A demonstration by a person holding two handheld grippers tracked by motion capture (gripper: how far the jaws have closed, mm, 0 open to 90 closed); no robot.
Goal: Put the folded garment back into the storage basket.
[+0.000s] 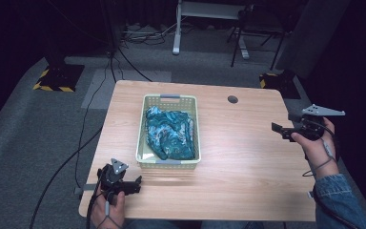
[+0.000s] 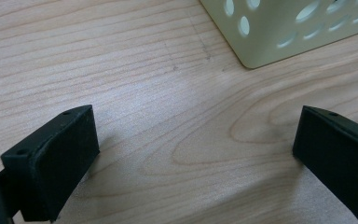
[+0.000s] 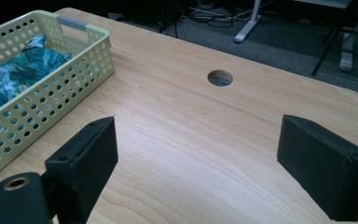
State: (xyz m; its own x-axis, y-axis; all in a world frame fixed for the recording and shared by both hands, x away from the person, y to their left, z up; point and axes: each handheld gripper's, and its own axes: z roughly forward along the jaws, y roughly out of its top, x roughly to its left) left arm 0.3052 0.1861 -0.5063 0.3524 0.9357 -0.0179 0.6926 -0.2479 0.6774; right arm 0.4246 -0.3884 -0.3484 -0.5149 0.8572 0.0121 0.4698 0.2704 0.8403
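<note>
A crumpled teal cloth [image 1: 169, 132] lies inside a pale yellow basket [image 1: 170, 99] at the centre of the high view. The left gripper [image 1: 134, 183], lower left, sits just beside the basket's near corner (jaws spread, empty). The right gripper [image 1: 277, 129], at the right edge, is well apart, likewise spread over the wooden table [image 1: 248, 157].

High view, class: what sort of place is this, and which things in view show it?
Probably a lab or studio set up for recording. A lone wooden table stands on grey carpet, cables trail over the floor, hazard-striped bases sit beside it, and dark curtains surround it.
</note>
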